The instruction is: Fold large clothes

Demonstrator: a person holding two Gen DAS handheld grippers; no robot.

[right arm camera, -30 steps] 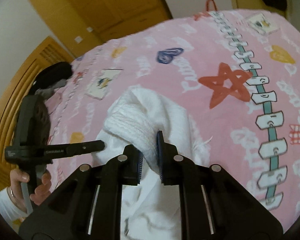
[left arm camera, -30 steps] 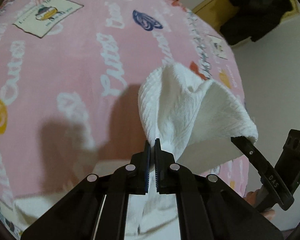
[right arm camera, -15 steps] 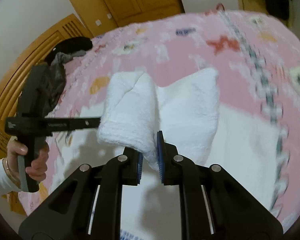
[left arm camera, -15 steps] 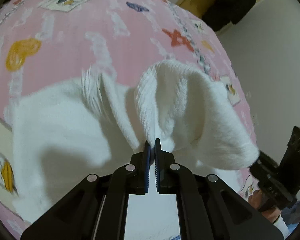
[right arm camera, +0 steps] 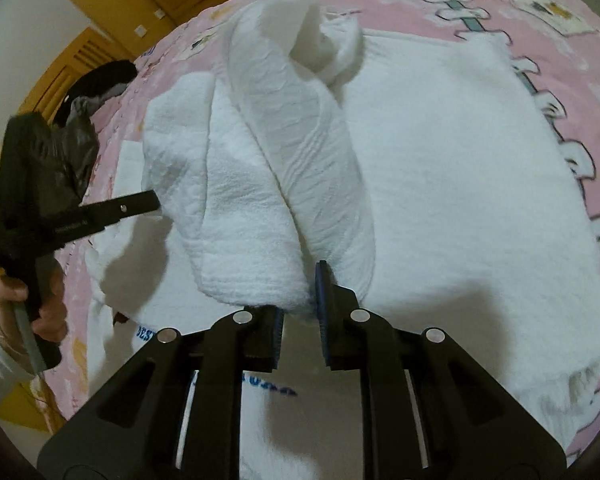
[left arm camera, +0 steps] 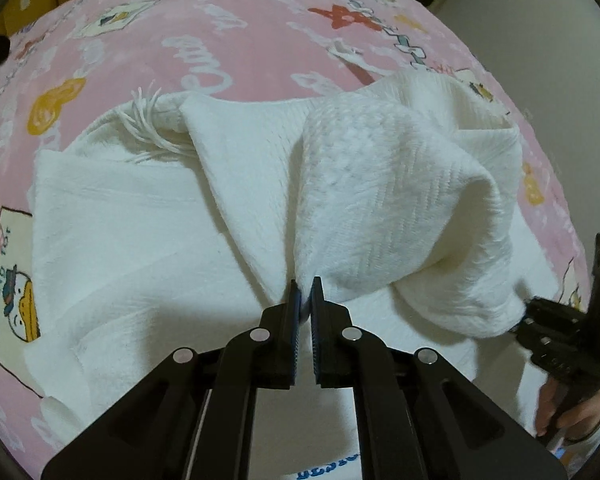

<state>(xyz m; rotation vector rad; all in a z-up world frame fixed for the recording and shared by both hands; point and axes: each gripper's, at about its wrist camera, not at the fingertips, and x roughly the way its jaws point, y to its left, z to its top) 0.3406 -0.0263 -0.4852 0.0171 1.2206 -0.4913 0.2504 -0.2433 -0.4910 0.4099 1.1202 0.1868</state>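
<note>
A large white textured cotton cloth lies spread across a pink patterned bedspread, its fringed corner bunched toward the far side. The black left gripper pinches a raised fold of the cloth between its blue-padded jaws, which are nearly closed. The black right gripper holds another lifted fold; its jaws are easing apart with the cloth between them. Both folds hang above the flat layer near the bed's near edge. Seen from the right wrist, a hand in a white sleeve grips the left tool's handle, with dark clothing heaped at the bed's far left edge.
</note>
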